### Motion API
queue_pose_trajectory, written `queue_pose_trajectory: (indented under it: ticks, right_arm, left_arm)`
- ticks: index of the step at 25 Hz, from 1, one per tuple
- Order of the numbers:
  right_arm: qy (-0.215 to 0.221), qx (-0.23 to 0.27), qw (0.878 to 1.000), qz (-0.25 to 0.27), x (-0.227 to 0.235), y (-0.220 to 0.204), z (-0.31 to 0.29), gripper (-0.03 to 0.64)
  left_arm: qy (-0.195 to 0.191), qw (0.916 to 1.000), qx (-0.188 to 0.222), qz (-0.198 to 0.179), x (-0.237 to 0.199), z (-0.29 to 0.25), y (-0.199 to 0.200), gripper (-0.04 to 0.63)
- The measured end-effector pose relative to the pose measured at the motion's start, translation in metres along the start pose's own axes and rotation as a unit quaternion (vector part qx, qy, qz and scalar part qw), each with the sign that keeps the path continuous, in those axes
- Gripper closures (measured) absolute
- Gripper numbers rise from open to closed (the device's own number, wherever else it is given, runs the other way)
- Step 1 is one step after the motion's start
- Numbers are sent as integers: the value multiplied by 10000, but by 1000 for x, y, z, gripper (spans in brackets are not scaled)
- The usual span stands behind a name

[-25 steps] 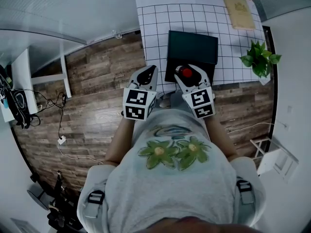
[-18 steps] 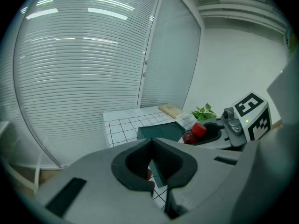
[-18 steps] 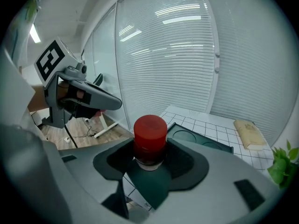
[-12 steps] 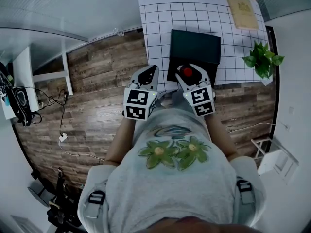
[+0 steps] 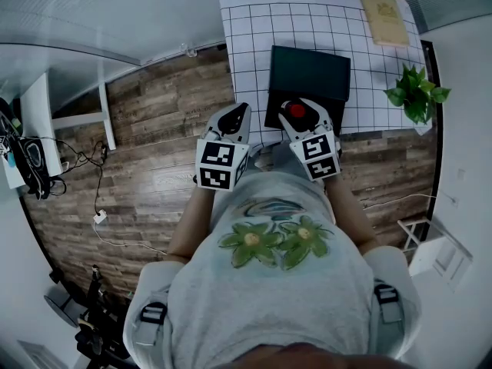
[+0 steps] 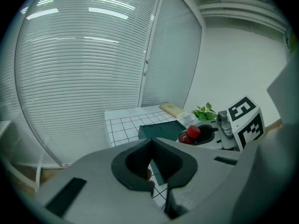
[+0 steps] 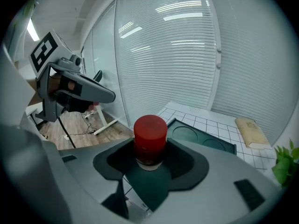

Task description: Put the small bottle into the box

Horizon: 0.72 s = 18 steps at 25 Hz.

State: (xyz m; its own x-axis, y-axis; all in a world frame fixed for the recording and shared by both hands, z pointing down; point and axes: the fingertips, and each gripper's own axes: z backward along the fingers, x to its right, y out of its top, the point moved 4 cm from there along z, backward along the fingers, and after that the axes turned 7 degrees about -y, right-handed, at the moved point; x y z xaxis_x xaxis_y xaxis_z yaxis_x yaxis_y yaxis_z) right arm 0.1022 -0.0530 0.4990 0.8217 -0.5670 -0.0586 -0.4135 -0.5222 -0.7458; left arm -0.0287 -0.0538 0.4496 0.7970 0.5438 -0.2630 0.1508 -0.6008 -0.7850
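Clamping the small bottle (image 7: 150, 133), right gripper (image 5: 298, 108) by the box (image 5: 309, 71) (left gripper (image 6: 150, 143) closed).

Smooth matt plastic caps the small bottle (image 7: 150, 139); the box (image 5: 309, 71) is matt, the floor (image 5: 154, 121) grainy wood.

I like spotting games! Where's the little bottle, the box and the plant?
small bottle (image 7: 150, 132), right gripper view, its red cap.
box (image 5: 309, 69), head view, bare dark surface.
plant (image 5: 415, 94), head view, its leaves.

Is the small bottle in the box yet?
Out: the right hand-held gripper holds the red-capped bottle upright, short of the dark box's recesses.
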Motion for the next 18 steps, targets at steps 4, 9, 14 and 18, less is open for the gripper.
queue_pose_trajectory:
  ticks: [4,9,14,18]
  right_arm:
    - [37,-50,10000,43,-1,-4,-3,399]
    - [68,-109,9999,101,-2,-8,-7,399]
    - [87,-133,9998,139,-2,-10,-9,399]
    - [106,-173,9997,163,-2,-14,-12,399]
  left_arm:
    - [30,10000,-33,14,-1,0,-4,588]
    - [67,10000,-37,56,-3,0,-5,588]
    - [85,9999,-52,67,-2,0,-7,588]
    - [85,9999,-88,66,0,0,-8,588]
